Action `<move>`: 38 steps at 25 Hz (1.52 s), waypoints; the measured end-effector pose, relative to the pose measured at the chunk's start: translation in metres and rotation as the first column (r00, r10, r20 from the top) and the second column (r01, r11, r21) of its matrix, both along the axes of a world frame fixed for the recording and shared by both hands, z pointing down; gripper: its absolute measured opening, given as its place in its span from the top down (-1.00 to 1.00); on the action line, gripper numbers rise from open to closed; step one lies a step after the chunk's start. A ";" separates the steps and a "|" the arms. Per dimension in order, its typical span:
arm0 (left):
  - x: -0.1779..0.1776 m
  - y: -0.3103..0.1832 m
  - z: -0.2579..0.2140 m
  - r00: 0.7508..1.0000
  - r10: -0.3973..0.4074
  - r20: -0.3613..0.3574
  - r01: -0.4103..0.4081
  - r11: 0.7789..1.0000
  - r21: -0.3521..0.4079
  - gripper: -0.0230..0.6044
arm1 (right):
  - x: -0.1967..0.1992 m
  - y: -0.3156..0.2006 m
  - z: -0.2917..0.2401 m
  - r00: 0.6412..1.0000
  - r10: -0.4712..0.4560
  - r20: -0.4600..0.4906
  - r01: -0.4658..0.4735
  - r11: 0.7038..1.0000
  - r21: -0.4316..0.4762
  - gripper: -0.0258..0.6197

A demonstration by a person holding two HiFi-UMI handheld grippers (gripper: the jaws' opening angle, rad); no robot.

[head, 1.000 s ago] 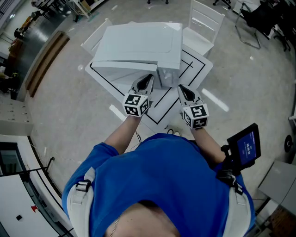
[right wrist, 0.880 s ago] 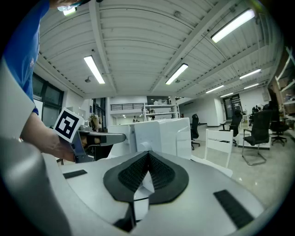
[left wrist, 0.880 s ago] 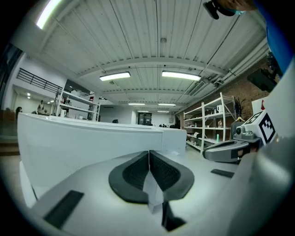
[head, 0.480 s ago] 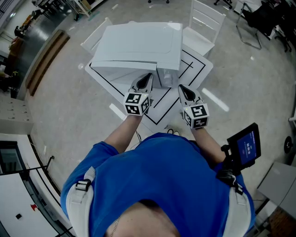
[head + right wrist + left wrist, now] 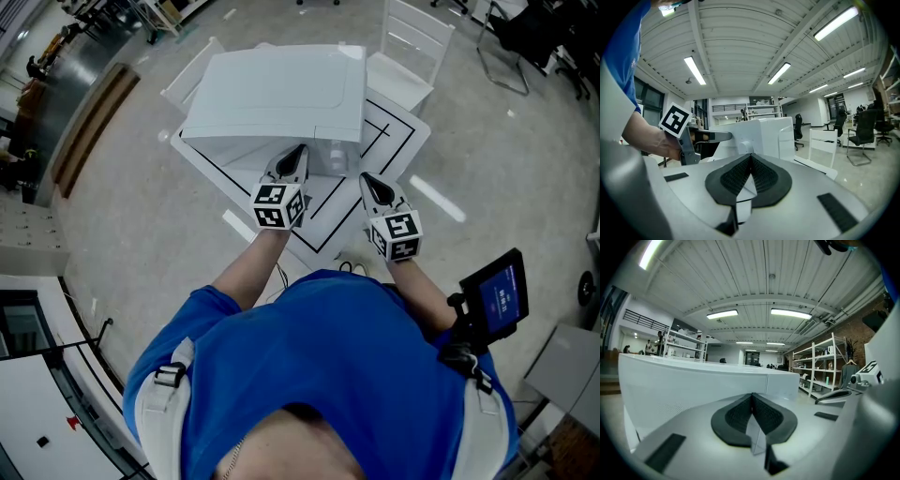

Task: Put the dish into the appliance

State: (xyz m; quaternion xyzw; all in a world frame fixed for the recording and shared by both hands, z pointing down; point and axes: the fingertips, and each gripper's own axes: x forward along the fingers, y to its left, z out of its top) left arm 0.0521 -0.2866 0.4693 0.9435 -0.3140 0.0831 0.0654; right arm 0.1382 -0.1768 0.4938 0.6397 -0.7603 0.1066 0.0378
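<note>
A white box-shaped appliance (image 5: 277, 89) stands on a white table (image 5: 394, 131) marked with black lines. No dish shows in any view. My left gripper (image 5: 295, 155) is at the appliance's front face, its jaws shut with nothing between them. In the left gripper view the closed left gripper (image 5: 752, 395) faces the appliance's white wall (image 5: 684, 385) close up. My right gripper (image 5: 369, 181) hovers over the table just right of it, also shut and empty. The right gripper view has the closed right gripper (image 5: 751, 157) in front of the appliance (image 5: 764, 133), with the left gripper (image 5: 715, 136) beside it.
White chairs stand behind the table at the right (image 5: 408, 47) and the left (image 5: 192, 75). A small dark screen (image 5: 495, 295) hangs at the person's right hip. Metal shelving (image 5: 820, 366) lines the room's side, and office chairs (image 5: 862, 136) stand farther off.
My left gripper has edged forward toward the appliance's front. The right gripper has stayed almost in place. Both stayed shut.
</note>
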 end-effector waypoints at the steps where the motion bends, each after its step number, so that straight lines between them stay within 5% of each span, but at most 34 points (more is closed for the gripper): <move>1: 0.000 0.000 0.000 1.000 0.001 0.000 -0.001 1.000 0.001 0.90 | 0.001 0.000 0.001 1.000 0.003 0.002 -0.003 1.000 -0.002 0.92; 15: -0.007 0.002 0.005 1.000 0.018 -0.009 -0.019 0.999 -0.038 0.90 | -0.008 0.003 -0.001 1.000 0.003 0.012 -0.003 1.000 -0.001 0.92; 25: -0.045 0.033 0.000 0.993 0.050 -0.103 -0.056 0.997 -0.060 0.90 | -0.034 0.013 -0.001 1.000 0.002 0.025 -0.002 1.000 -0.001 0.92; 38: -0.105 0.073 0.010 0.993 0.077 -0.088 -0.083 0.994 -0.069 0.90 | -0.079 0.043 -0.002 0.998 0.020 0.052 -0.020 1.000 -0.009 0.92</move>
